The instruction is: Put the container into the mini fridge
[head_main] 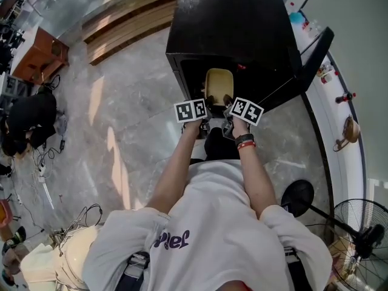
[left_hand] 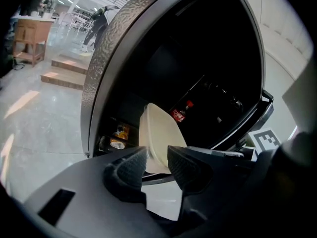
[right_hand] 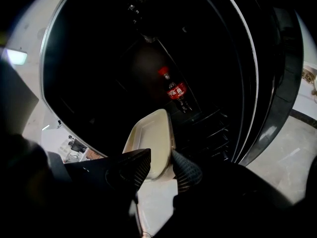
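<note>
cream container held at the mouth of the open mini fridge

the person stands on the marble floor [head_main: 121, 132] facing a black mini fridge [head_main: 230, 23], whose door [head_main: 312, 56] is swung open to the right. the cream, lidded container [head_main: 219, 83] sits in the dark opening of the fridge, with its near end toward the person. whether it rests on a shelf cannot be told.

the left hand-held gripper [left_hand: 157, 158] has its jaws partly closed, and the ribbed pads press on the near-left edge of the container. the right hand-held gripper [right_hand: 161, 165] grips the same near end from the other side, its jaws also set only a little apart with the container's rim pinched between them. the two hand-held grippers are close together, and their marker cubes are nearly side by side just in front of the fridge.

deeper inside the fridge, beyond the container, a red-labelled cola bottle [right_hand: 174, 89] stands in the dark interior.
</note>
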A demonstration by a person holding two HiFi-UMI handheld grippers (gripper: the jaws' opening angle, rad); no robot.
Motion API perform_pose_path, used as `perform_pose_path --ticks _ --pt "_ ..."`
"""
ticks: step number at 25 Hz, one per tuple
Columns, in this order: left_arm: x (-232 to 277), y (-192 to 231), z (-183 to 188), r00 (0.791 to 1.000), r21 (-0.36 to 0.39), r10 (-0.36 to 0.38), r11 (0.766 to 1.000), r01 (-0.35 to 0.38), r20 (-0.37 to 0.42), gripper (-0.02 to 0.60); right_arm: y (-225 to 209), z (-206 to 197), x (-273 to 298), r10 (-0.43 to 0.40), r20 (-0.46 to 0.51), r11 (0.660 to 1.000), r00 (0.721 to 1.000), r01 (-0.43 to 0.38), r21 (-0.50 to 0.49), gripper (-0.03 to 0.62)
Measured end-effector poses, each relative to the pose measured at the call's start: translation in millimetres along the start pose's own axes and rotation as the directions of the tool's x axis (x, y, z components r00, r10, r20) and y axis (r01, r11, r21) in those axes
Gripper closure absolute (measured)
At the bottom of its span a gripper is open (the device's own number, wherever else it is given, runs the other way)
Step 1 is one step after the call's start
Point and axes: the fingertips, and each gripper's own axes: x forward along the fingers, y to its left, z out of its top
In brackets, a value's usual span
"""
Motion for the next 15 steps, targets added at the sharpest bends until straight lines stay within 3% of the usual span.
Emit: perform_pose_path --ticks 15 --pt "42 22 16 0.998 -0.002 0.0 1.0 0.0 0.065 0.446 -15 16 40 0.029 0.089 0.999 0.996 -0.027 -0.022 0.456"
